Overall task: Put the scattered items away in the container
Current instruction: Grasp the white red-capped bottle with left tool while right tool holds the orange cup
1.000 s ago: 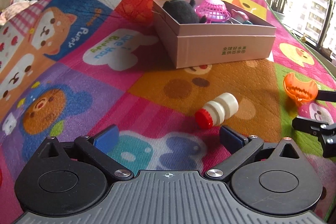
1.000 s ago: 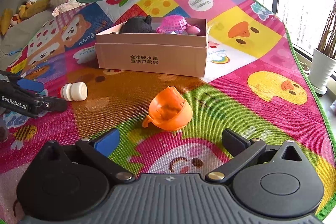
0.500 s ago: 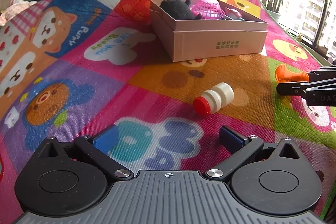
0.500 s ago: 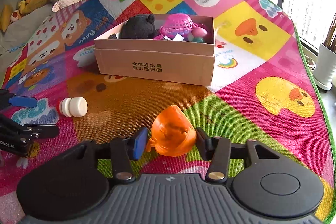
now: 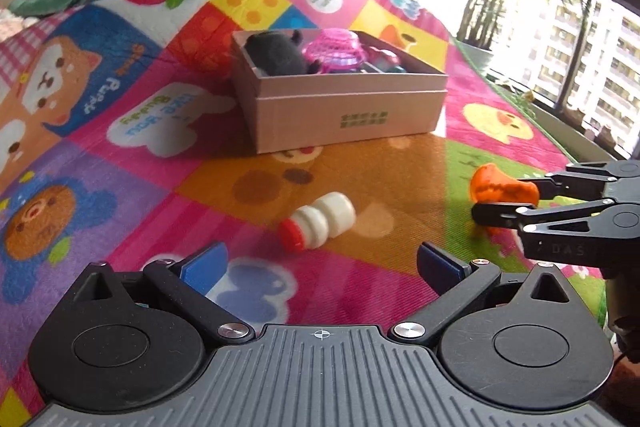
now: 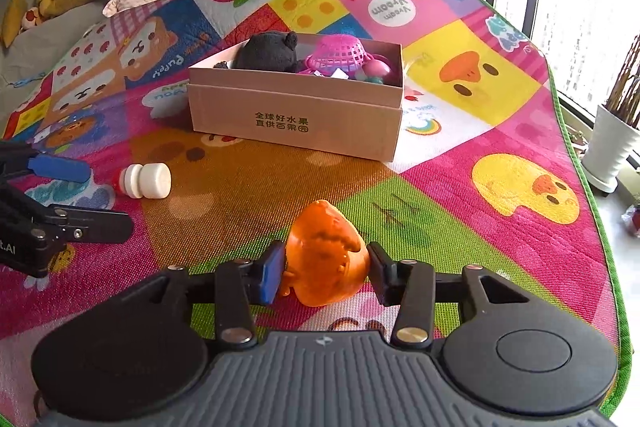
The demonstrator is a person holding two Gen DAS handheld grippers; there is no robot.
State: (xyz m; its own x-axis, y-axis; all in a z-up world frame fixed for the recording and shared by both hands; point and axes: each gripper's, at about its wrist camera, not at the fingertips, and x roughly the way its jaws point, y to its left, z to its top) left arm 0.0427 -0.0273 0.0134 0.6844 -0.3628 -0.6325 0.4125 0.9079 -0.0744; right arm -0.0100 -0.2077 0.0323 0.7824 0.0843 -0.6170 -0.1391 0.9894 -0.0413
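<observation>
- Left wrist view rides low on the left hand-held gripper (image 5: 320, 263), angled down across the play mat (image 5: 120, 155), facing the far window.
- Right wrist view sits on the right hand-held gripper (image 6: 326, 273), same downward tilt, close to the mat.
- Both share the cardboard box (image 5: 344, 115) far off, the white bottle (image 6: 146, 180), and each other's fingers at the edges.

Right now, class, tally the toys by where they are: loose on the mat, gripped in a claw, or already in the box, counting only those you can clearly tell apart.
Loose on the mat: 1, the white bottle
Gripped in the right claw: 1, the orange toy
In the box: 3, the black plush, pink basket, pink mushroom
Total: 5
</observation>
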